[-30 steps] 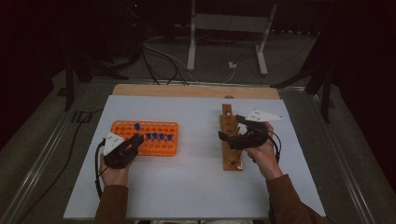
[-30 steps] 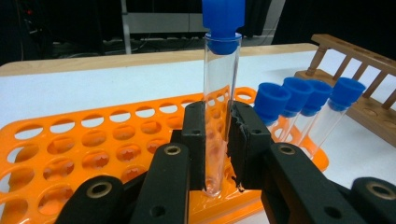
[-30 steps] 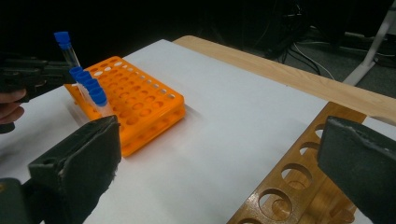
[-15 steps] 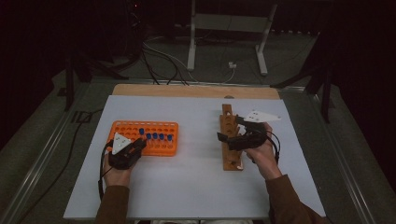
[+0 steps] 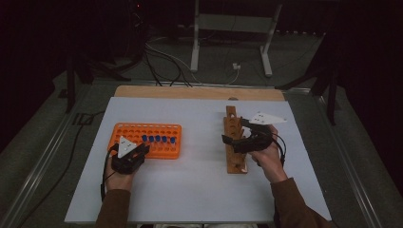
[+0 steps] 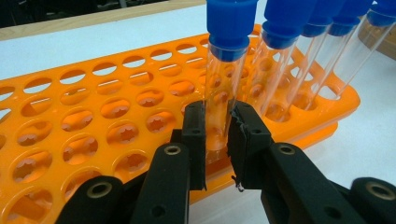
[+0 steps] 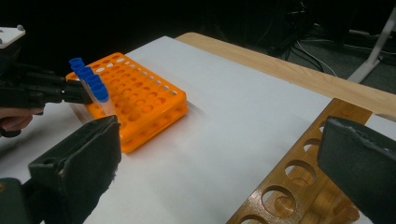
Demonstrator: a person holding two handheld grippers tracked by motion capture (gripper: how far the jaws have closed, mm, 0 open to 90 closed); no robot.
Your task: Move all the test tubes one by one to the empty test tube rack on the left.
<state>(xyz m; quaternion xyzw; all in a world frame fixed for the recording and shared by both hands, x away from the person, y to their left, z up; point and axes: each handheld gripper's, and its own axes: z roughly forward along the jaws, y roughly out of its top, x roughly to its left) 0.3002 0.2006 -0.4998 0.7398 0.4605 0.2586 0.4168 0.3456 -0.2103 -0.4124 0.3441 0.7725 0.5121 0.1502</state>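
An orange tube rack [image 5: 124, 131] lies on the left of the white table, with a row of several clear, blue-capped tubes [image 5: 159, 139] standing in it. My left gripper [image 5: 142, 149] reaches in from the rack's near side. Its pads are shut on the leftmost tube [image 6: 224, 70], low on the glass, just above the rack's holes [image 6: 107, 107]. The tube stands in the rack. On the right lies a long wooden rack [image 5: 234, 161] with empty holes. My right gripper [image 5: 228, 140] hovers over it, jaws wide open with nothing between them [image 7: 219, 154].
A white sheet [image 5: 199, 190] covers the table, and a wooden strip [image 5: 199, 92] runs along its far edge. Metal stand legs [image 5: 228, 42] and cables sit on the floor beyond. The right gripper view also takes in the orange rack [image 7: 144, 98] and the left gripper [image 7: 81, 93].
My left gripper has shifted slightly to the right along the orange rack's near side. The right gripper has stayed over the wooden rack.
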